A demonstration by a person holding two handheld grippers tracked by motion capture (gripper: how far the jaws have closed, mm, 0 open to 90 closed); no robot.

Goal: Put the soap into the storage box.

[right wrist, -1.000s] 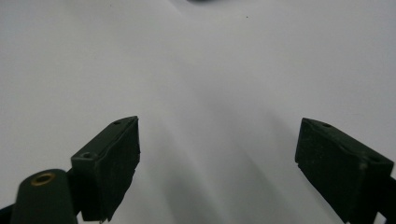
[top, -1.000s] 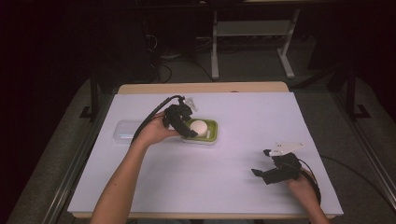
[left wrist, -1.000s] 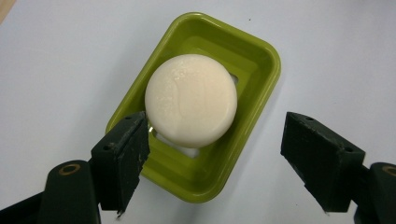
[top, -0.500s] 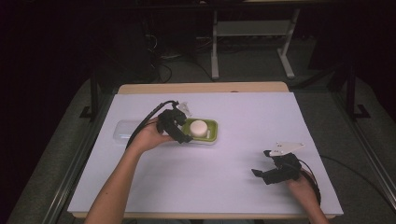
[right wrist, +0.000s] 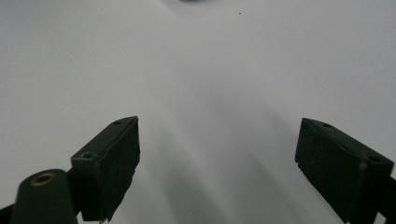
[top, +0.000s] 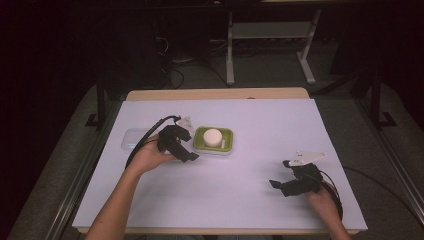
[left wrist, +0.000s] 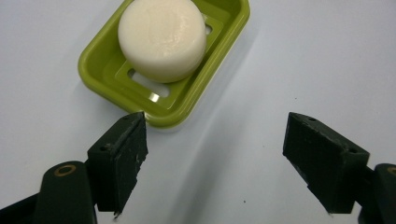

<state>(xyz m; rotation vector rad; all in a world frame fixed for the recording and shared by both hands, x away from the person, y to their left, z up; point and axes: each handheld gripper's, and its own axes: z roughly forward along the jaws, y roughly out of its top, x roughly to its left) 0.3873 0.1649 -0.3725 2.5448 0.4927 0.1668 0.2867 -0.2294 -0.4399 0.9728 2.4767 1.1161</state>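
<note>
Hovering just short of the green soap dish [top: 214, 140], the left tongs [top: 186, 148] have their jaws spread wide with nothing between them. The dish sits on the white-covered bench [top: 250, 210], a little left of centre and toward the far side, and the round white soap [top: 212, 136] lies in it, off toward one end rather than centred. From the left gripper view the near corner of the dish [left wrist: 166, 70] sits just beyond one jaw, while the other jaw stands well off to the side over bare sheet.

My worry is that corner. If the tongs push forward as they stand, that one jaw looks likely to nudge the light plastic rim and skate the whole dish across the smooth sheet instead of straddling it. A pinch on the rim alone could tip the dish and roll the soap [left wrist: 162, 38] out. Soap also looks slick and rounded, so a squeeze on its curved flank might squirt it free.

Beside the hand lies a clear lid [top: 134, 139], close enough for the trailing cable to drag.

The right tongs [top: 281, 185] rest near the front right, jaws also wide apart, empty.
</note>
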